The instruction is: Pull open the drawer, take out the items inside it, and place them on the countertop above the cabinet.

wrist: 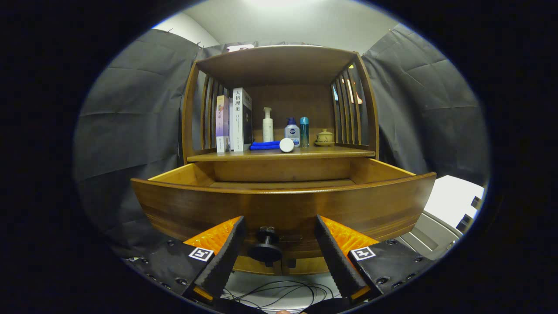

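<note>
Gripper (279, 244) level with drawer (283, 207) front; fingers (226, 253) spread wide, holding nothing. Black knob (266, 248) between fingers, touching neither. Drawer pulled out toward fingers; interior hidden behind front panel, contents cannot be told. Countertop (331, 152) beyond drawer carries, left to right: books (235, 120), blue cloth (265, 145), white pump bottle (267, 125), white jar (286, 145), blue-capped bottles (297, 132), small lidded pot (324, 138). Cables (279, 291) on floor below fingers.

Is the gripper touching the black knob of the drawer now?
Apart. In the gripper view, the gripper is open and the knob sits between its fingers, with a clear gap on each side.
</note>
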Tool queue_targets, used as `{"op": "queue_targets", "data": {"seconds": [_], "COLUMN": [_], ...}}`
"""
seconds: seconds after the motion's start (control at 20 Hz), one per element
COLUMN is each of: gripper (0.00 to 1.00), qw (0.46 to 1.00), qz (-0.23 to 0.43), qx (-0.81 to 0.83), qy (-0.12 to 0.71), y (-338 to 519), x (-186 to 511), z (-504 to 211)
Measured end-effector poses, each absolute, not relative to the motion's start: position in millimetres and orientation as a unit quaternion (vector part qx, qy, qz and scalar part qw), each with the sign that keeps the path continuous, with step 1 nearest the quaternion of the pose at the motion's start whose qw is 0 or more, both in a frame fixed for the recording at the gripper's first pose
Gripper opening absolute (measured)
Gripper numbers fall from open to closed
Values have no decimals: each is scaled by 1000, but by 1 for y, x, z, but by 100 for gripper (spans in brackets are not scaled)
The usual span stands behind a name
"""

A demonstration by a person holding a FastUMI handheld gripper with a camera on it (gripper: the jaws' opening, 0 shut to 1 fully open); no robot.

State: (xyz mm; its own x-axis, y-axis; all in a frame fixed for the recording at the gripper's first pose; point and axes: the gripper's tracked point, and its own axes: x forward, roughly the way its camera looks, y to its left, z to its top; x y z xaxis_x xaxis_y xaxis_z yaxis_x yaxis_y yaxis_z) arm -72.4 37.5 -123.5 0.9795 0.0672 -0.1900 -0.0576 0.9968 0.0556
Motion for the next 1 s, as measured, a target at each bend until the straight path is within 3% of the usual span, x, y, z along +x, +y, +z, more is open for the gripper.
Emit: {"op": "queue_targets", "data": {"seconds": [1.0], "gripper": [98], "qw": [992], "qz": [21], "qx": [10], "qy": [128], "y": [47], "x": [-45], "z": [-138]}}
